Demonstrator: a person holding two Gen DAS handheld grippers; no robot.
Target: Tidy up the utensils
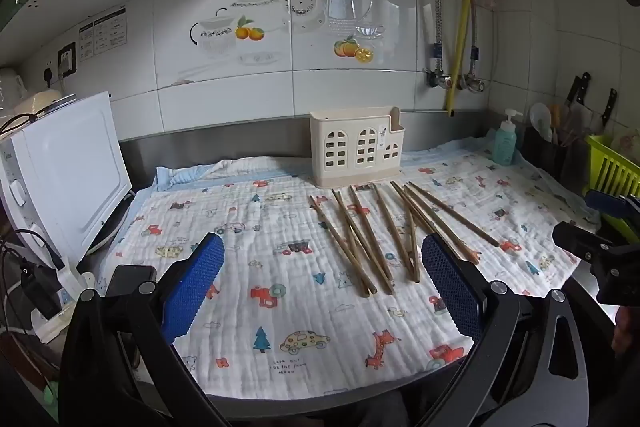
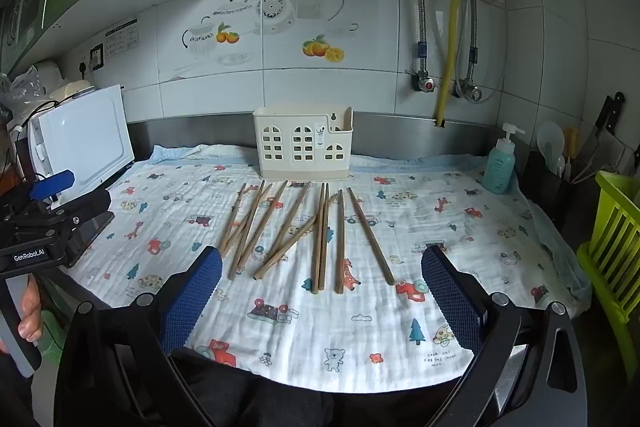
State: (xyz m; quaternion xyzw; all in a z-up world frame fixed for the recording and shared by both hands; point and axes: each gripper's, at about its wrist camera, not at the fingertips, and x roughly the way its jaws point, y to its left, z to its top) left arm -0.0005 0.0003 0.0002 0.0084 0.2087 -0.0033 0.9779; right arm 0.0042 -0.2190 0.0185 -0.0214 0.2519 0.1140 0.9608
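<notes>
From the left wrist view, the left gripper [image 1: 322,275] is hanging above the near part of the printed cloth [image 1: 280,307] that is covering the tabletop, its jaws spread wide with nothing between them, likely so they are ready to close on a thin stick. The chopsticks [image 1: 384,231] are lying loose on the cloth ahead and a little to the right, fanned out and crossing in places, their far tips pointing toward the cream utensil holder [image 1: 356,153], which is standing upright against the back wall just behind them. That layout is probably keeping the carry to the holder short. At the right edge, part of the other gripper is showing, well apart from the sticks.

From the right wrist view, the right gripper [image 2: 322,279] is facing the same spread of chopsticks [image 2: 320,239] almost head-on, its jaws likewise spread and holding nothing. The near ends of the sticks are lying just ahead of its blue pads [image 2: 192,299]. The holder [image 2: 303,143] is sitting empty as far as its slots are showing. At the left edge, a hand [image 2: 30,311] is gripping the handle of the left gripper, kept off to the side. No stick looks picked up yet.
</notes>
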